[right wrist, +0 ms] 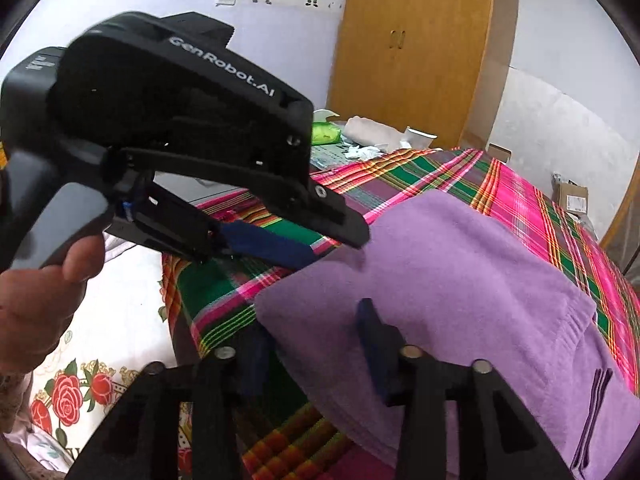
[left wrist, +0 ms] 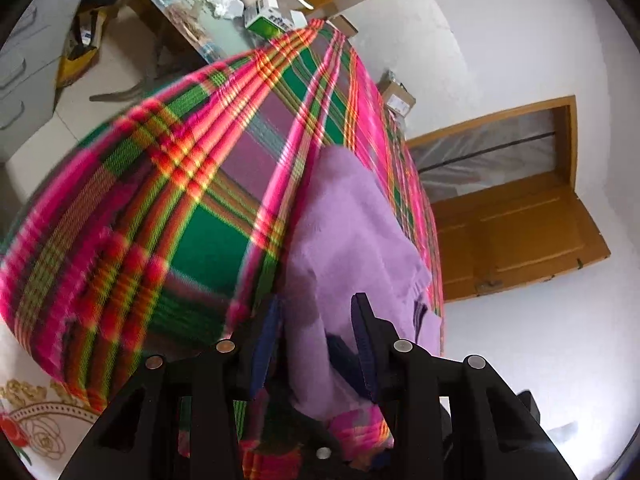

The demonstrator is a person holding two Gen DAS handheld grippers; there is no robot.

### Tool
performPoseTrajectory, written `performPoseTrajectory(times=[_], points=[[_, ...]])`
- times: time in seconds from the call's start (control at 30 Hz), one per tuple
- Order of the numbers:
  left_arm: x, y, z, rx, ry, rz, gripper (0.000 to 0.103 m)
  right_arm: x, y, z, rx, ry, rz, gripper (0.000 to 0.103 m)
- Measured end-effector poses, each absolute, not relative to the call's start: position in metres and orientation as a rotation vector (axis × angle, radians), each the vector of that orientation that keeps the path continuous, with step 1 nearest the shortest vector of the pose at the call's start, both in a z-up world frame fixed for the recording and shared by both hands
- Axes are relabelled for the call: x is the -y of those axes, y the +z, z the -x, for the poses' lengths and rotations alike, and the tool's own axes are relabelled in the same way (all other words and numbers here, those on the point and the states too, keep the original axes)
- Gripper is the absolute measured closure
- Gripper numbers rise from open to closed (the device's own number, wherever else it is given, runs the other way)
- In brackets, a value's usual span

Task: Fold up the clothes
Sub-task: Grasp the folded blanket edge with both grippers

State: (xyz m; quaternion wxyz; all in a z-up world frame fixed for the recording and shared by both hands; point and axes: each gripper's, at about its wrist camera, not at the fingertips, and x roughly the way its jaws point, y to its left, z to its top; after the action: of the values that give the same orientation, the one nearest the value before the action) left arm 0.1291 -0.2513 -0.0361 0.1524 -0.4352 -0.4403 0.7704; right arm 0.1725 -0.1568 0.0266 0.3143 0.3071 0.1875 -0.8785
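The purple sweater [right wrist: 460, 280] lies on the plaid cloth [right wrist: 520, 196]. The left gripper [right wrist: 338, 250] stands wide apart over its edge; the right gripper [right wrist: 316, 340] straddles a corner, gaping. The left view is blurred, grip unclear.

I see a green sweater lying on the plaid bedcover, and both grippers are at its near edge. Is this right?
Not quite: the sweater is purple, not green, as the right wrist view shows clearly. The green is only in the plaid bedcover under it. The rest holds: it lies on the bedcover, with the left gripper and the right gripper at its near edge.
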Motion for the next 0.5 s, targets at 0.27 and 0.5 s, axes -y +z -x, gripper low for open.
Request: performPoseTrajectory(times=[0.27, 0.5], points=[[0.248, -0.039, -0.094, 1.235, 2.193, 1.307, 0.065, 0.149, 0.029, -0.174, -0.453, -2.319, -0.798, 0.083], [0.246, -0.033, -0.055, 1.196, 2.174, 1.317, 0.065, 0.144, 0.033, -0.175, -0.405, -2.302, -0.785, 0.084]])
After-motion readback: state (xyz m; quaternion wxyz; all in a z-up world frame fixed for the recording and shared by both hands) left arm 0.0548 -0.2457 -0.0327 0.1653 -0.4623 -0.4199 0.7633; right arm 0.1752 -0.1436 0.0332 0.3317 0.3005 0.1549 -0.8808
